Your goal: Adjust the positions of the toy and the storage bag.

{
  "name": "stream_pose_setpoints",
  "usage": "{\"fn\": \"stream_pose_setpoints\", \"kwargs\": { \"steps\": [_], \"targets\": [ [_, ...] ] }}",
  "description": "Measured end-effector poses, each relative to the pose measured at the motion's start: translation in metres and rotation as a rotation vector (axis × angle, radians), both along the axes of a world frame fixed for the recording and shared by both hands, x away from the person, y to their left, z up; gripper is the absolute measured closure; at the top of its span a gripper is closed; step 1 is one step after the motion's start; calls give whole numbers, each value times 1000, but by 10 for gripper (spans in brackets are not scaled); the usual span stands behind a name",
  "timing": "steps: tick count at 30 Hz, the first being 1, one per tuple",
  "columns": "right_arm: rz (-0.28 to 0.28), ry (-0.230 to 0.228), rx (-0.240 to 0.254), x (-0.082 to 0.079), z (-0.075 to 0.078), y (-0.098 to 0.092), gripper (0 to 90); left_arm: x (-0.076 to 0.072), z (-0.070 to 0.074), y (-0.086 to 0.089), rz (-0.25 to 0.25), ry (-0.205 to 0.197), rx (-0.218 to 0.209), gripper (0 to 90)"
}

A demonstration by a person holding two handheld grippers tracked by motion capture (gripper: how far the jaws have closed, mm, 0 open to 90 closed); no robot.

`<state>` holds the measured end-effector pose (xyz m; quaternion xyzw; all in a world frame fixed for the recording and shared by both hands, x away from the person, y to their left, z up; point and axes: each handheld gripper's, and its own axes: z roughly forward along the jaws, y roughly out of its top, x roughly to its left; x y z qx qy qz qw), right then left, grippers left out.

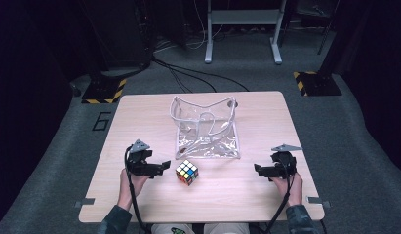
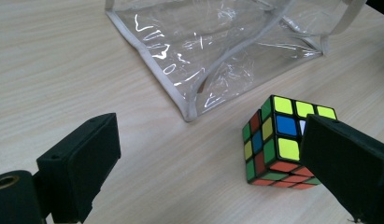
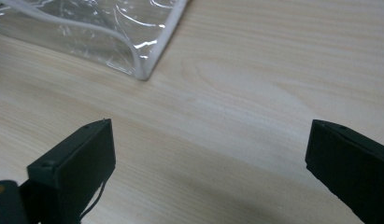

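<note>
A colour-tiled puzzle cube (image 1: pixel 187 172) (image 2: pixel 278 142) sits on the wooden table (image 1: pixel 247 192), just in front of a clear plastic pouch (image 1: pixel 206 127) (image 2: pixel 217 46) with white trim. My left gripper (image 1: pixel 161 167) (image 2: pixel 208 158) is open, a little left of the cube; its right jaw overlaps the cube's near side in the left gripper view. My right gripper (image 1: pixel 258 170) (image 3: pixel 208 163) is open over bare wood, right of the cube. The pouch's corner (image 3: pixel 142 70) lies ahead of it.
The pouch stands open in the table's middle. Beyond the table's far edge are grey floor, cables (image 1: pixel 188 73), a white stand's legs (image 1: pixel 242 46) and two yellow-black striped bases (image 1: pixel 104 91) (image 1: pixel 315 83). The person's forearms enter at the bottom.
</note>
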<state>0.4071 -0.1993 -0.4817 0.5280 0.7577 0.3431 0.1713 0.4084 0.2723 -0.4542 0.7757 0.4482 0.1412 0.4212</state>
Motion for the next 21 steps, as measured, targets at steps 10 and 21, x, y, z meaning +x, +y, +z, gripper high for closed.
{"fn": "stream_pose_setpoints", "kwargs": {
  "steps": [10,21],
  "targets": [
    [53,-15,9,9,37,15,23,16,19,2,8,10,-20,50],
    [102,-40,-3,18,65,36,26,26,34,3,11,3,6,49]
  ]
}}
